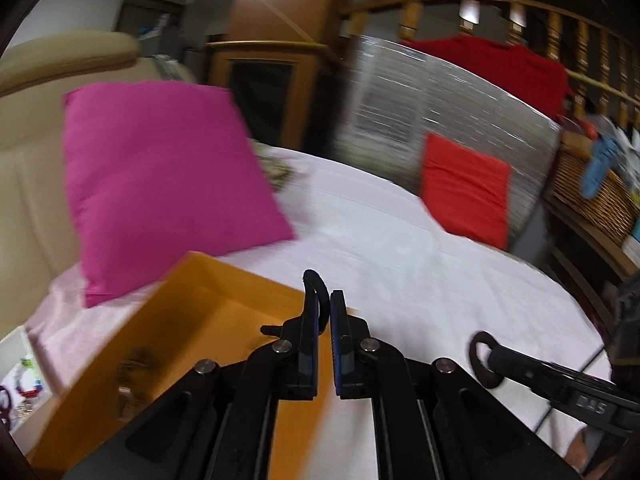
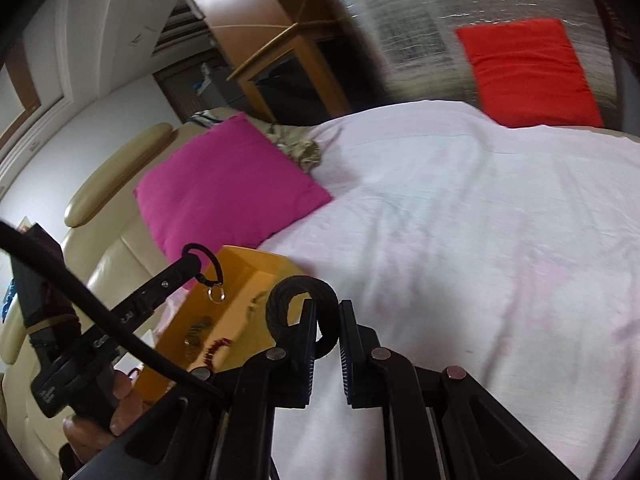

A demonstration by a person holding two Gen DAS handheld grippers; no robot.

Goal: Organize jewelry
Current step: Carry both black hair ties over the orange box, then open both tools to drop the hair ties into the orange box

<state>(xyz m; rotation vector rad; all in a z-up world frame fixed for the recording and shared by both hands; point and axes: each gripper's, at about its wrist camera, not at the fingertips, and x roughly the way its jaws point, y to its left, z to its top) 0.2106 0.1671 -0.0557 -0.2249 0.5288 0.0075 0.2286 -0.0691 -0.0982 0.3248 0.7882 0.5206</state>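
Soft, even indoor light, with glare on the silver foil panel (image 1: 440,92). Motion blur smears the far room and the pink cushion (image 1: 160,184) in the left wrist view. Fisheye bending curves both frames, with dark corners.

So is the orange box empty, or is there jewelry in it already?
Not empty. The right wrist view shows the open orange box holding several small pieces, including a reddish beaded strand; the rest are too blurred to identify.

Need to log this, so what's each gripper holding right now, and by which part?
Left gripper: thin black cord loop with a small ring, pinched at its top. Right gripper: thick black band, pinched on its side.
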